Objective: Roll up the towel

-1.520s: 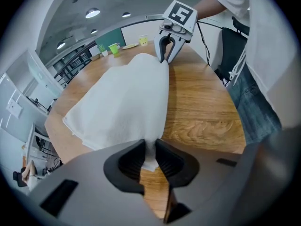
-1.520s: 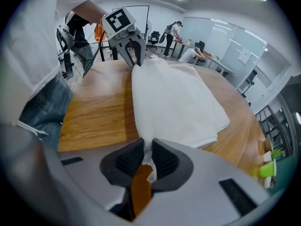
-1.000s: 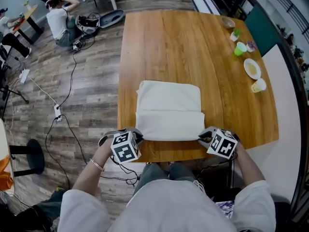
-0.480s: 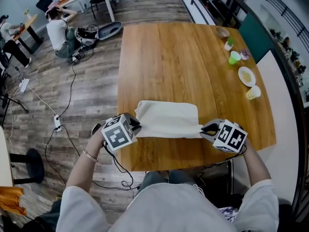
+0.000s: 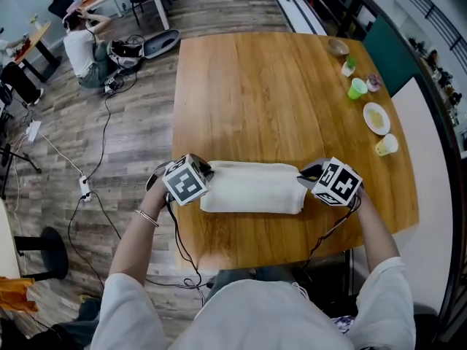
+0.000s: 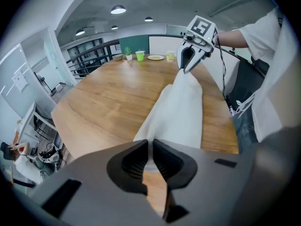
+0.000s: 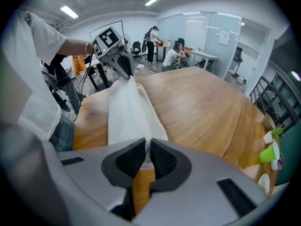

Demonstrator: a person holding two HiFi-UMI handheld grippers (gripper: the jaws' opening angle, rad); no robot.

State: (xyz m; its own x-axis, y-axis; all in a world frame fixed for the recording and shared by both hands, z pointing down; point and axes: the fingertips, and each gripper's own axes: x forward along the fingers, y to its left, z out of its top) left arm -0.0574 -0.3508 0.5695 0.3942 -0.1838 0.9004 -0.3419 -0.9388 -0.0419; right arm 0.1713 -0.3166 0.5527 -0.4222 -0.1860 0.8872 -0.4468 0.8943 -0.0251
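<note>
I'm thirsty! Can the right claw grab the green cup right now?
Probably not yet: the right claw is shut on the towel, and the green cup stands far off by the table edge. Only bare wood lies between, though.

The towel [image 5: 252, 187] is white cloth, matt. The surface [image 5: 270, 86] is wood, smooth, satin sheen, grain visible. The left claw [image 6: 150, 147] and right claw [image 7: 147, 147] are matt grey plastic with ribbed black pads [image 6: 135, 164].
</note>
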